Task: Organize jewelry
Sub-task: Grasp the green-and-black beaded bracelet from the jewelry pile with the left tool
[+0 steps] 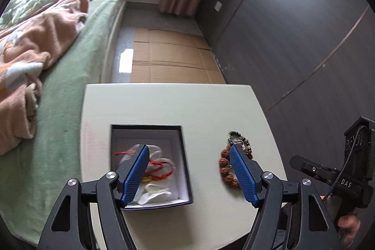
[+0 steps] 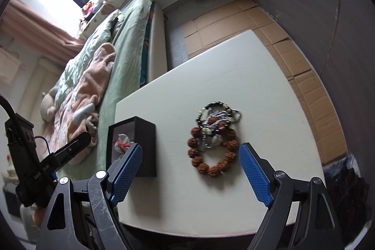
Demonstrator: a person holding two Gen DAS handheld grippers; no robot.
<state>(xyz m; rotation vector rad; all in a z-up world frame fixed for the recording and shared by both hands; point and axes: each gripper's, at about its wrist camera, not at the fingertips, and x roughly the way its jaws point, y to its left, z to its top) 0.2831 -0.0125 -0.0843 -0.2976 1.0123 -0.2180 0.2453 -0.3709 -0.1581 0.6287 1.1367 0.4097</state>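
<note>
A black open jewelry box sits on the white table; inside lie white bangles and a red cord bracelet. My left gripper is open and empty, hovering above the box's right side. To the right lies a pile of bracelets: a brown seed-bead bracelet, a silver chain and a dark bead string. My right gripper is open and empty, just above the near side of the pile. The box stands left of it.
A bed with green sheet and a pink blanket runs along the table's left edge. Flattened cardboard covers the floor beyond the table. A dark wall is on the right.
</note>
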